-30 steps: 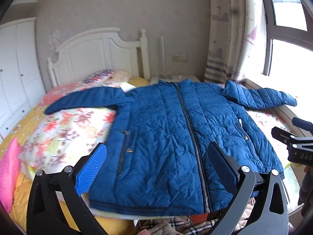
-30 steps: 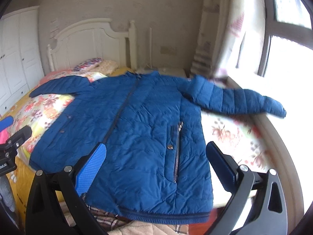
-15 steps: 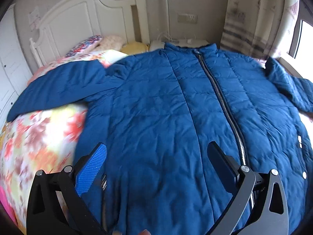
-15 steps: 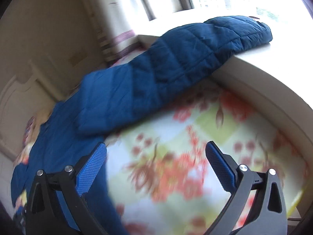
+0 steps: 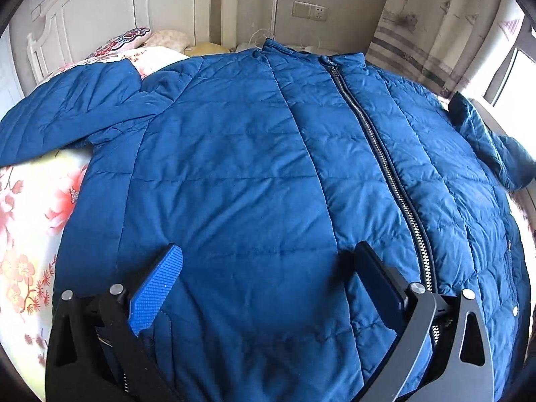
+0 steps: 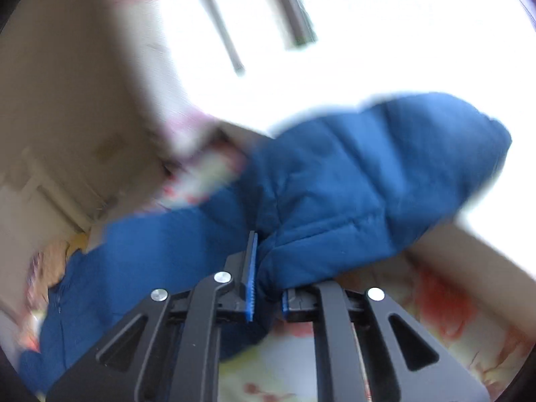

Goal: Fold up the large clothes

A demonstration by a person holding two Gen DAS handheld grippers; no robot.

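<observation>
Blue quilted jacket point(image 5: 268, 167) lies zipped and spread on the bed point(image 5: 30, 221). Its sleeve point(image 6: 368, 184), running ahead and rightward, is pinched in the just-closed right tool point(image 6: 266, 298); the left tool point(image 5: 264, 288) hovers wide over the jacket's front.

1. The right wrist view is smeared with blur; the window point(image 6: 335, 33) is blown out white, nothing outside readable.
2. The jacket point(image 5: 268, 184) runs off the near edge, its hem unseen.
3. Its right sleeve point(image 6: 368, 174) hides the right gripper point(image 6: 266, 296)'s far pad.
4. The bedspread point(image 5: 30, 221) is cut off at the left.
</observation>
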